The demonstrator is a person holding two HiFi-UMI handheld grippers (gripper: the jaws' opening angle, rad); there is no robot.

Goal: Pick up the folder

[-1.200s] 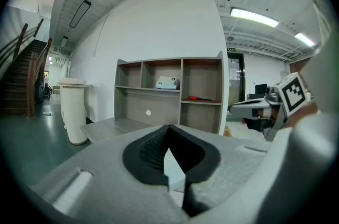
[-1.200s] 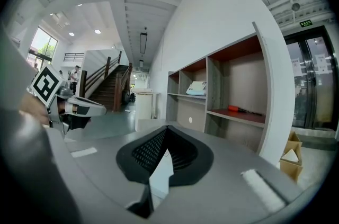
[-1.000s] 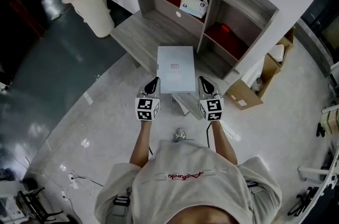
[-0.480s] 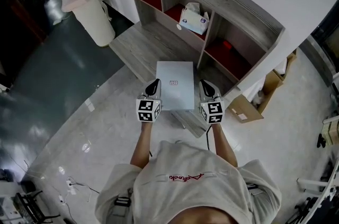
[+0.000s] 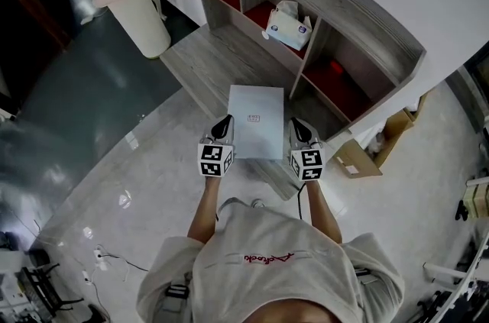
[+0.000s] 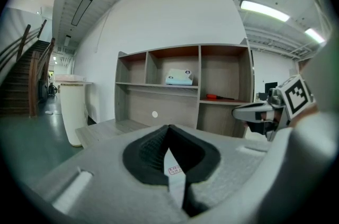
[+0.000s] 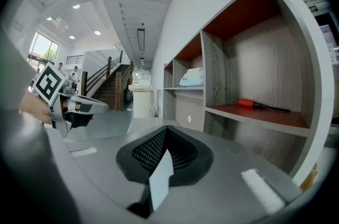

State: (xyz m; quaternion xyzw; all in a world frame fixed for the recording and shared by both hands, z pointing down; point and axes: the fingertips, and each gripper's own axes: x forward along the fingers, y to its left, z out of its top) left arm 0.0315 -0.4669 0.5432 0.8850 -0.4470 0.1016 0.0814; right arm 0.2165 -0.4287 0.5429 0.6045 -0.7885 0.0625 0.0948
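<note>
The folder (image 5: 256, 121) looks lifted, hanging level in front of the person at the near end of the table (image 5: 205, 58); the left hand-held gripper (image 5: 222, 126) and right hand-held gripper (image 5: 299, 130) each clamp one side edge. The pick itself seems done; little is left but carrying it.

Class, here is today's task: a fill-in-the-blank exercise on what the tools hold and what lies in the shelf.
1. The left tool and the right tool both grip the ___.
2. The tissue pack lies in the ___ compartment of the shelf.
3. The screwdriver lies in the ___ compartment.
Missing words: folder; middle; right.
</note>
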